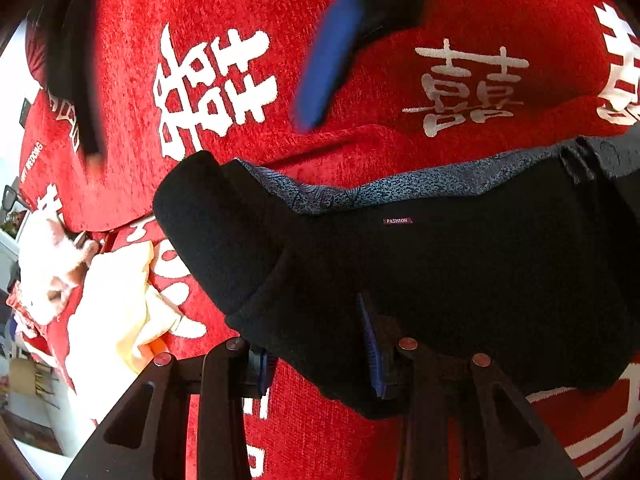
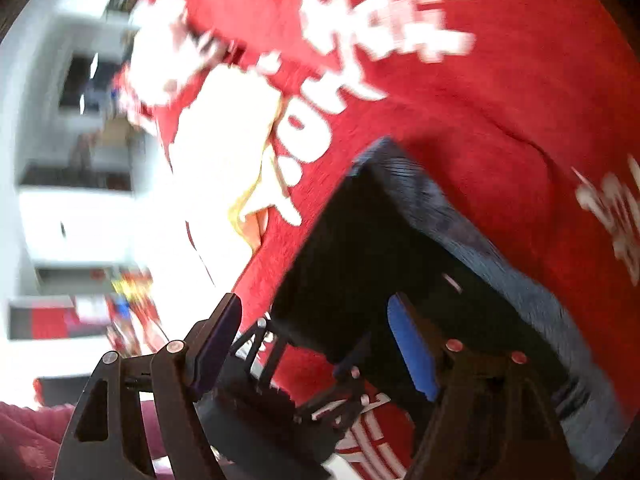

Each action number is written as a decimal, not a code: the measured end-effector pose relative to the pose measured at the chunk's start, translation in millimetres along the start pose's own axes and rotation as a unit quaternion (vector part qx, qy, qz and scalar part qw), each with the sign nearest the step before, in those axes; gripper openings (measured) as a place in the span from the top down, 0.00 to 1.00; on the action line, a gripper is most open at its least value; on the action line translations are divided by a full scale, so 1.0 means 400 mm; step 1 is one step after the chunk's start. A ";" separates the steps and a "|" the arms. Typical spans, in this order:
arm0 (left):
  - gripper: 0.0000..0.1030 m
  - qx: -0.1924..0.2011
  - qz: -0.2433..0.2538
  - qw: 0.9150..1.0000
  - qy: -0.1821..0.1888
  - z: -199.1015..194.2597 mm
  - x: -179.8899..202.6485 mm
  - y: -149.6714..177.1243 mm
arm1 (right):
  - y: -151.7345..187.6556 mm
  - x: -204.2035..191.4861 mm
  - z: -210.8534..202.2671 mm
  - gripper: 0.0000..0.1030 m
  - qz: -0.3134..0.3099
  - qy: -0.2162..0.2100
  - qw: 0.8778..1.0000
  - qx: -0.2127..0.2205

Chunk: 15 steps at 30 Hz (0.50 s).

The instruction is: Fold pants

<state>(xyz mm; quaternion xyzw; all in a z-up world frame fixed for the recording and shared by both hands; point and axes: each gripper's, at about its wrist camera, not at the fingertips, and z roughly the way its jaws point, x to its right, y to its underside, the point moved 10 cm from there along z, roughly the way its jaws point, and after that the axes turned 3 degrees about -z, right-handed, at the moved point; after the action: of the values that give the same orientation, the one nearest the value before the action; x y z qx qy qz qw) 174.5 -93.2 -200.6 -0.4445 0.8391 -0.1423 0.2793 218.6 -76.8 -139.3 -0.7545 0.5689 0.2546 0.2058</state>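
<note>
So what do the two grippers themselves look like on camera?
Both match: the left gripper and right gripper have black angular finger frames with triangular cutouts, copper-coloured round rivets at the joints, and blue pads on the inner faces. No cables or sleeves are visible.

A home: red wedding blanket (image 1: 248,8), white shelving (image 2: 52,184) behind.

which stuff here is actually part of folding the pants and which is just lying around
Part of the job:
- black pants, folded, grey lining showing at the waist
- left gripper, fingers around the pants' edge
- right gripper, open
- red blanket, the work surface

Lying about:
- pale yellow cloth
- white and red bundle
</note>
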 end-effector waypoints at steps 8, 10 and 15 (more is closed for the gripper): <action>0.64 0.001 0.001 1.000 -0.002 0.000 0.001 0.008 | -0.023 0.016 0.182 0.38 -0.029 0.086 0.988 -0.121; 0.64 -0.004 -0.001 1.000 0.007 -0.002 0.005 0.007 | -0.018 0.035 0.188 0.78 -0.028 0.092 0.988 -0.123; 0.64 0.023 -0.001 0.999 0.032 -0.074 0.039 -0.042 | 0.006 0.057 0.095 0.83 -0.011 0.059 0.997 -0.046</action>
<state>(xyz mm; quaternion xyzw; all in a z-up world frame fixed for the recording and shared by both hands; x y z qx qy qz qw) 161.1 -115.7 -174.0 -0.4339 0.8439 -0.1754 0.2625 215.6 -71.7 -183.3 -0.7829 0.5594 0.2337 0.1397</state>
